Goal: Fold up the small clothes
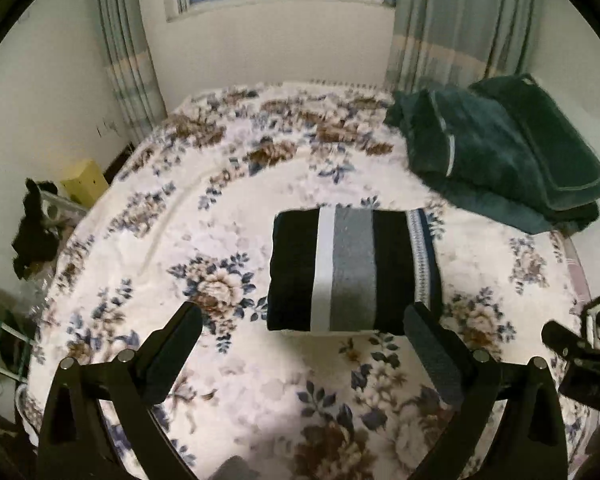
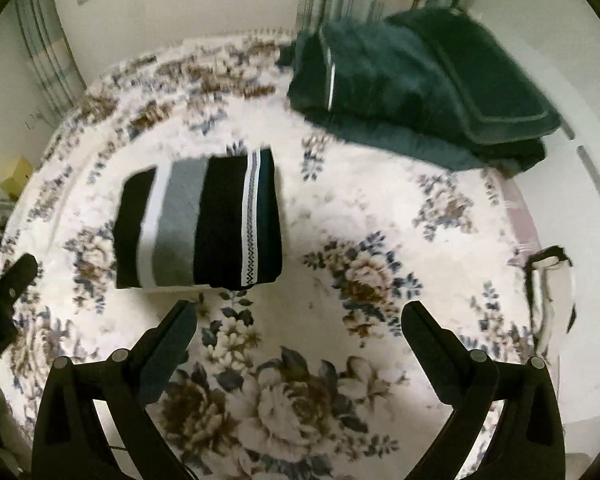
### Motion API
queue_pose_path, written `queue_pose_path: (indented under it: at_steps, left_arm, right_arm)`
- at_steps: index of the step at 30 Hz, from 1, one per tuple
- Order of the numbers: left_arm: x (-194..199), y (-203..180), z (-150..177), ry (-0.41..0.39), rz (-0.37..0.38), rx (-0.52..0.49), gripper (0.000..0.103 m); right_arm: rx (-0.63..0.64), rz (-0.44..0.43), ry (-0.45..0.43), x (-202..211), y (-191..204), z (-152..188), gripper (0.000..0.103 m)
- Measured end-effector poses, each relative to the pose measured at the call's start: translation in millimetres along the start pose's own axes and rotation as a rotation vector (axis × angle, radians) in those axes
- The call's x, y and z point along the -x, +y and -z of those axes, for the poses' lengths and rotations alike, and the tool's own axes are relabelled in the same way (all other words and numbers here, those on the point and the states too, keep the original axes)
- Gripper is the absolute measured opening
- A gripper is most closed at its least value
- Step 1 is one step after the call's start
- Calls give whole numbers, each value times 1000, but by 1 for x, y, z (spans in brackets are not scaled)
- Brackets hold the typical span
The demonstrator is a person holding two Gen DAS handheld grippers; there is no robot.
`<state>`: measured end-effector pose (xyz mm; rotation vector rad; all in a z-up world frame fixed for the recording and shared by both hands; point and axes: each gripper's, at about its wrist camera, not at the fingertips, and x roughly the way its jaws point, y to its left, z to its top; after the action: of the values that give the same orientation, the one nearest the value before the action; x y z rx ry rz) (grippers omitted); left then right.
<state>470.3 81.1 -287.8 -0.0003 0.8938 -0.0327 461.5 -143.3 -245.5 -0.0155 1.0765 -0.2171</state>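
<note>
A folded garment (image 1: 352,270) with black, white and grey stripes lies flat on the floral bedspread (image 1: 228,208). It also shows in the right wrist view (image 2: 200,222). My left gripper (image 1: 302,316) is open and empty, just in front of the garment's near edge, its right finger by the garment's near right corner. My right gripper (image 2: 300,312) is open and empty, in front of and to the right of the garment. The right gripper shows at the right edge of the left wrist view (image 1: 580,344), and the left gripper at the left edge of the right wrist view (image 2: 8,292).
A folded dark green blanket (image 1: 496,148) lies at the back right of the bed, also in the right wrist view (image 2: 424,80). A black-and-white item (image 2: 544,292) hangs at the bed's right edge. A yellow box (image 1: 85,184) and clutter stand left of the bed. Curtains and a window are behind.
</note>
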Motion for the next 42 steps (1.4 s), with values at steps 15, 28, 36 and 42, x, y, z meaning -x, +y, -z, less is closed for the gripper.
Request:
queue_pose_path:
  at_steps: [15, 28, 36, 42]
  left_arm:
    - [206, -9, 9, -94, 17, 28, 103]
    - [286, -15, 18, -79, -22, 8, 103]
    - [312, -16, 21, -95, -13, 18, 103]
    - [319, -16, 24, -100, -14, 21, 103]
  right_arm:
    - [20, -11, -189, 252, -46, 61, 103]
    - [61, -45, -226, 360, -65, 76, 103]
    - [83, -75, -254, 393, -66, 74, 103]
    - [89, -85, -256, 401, -66, 74, 103]
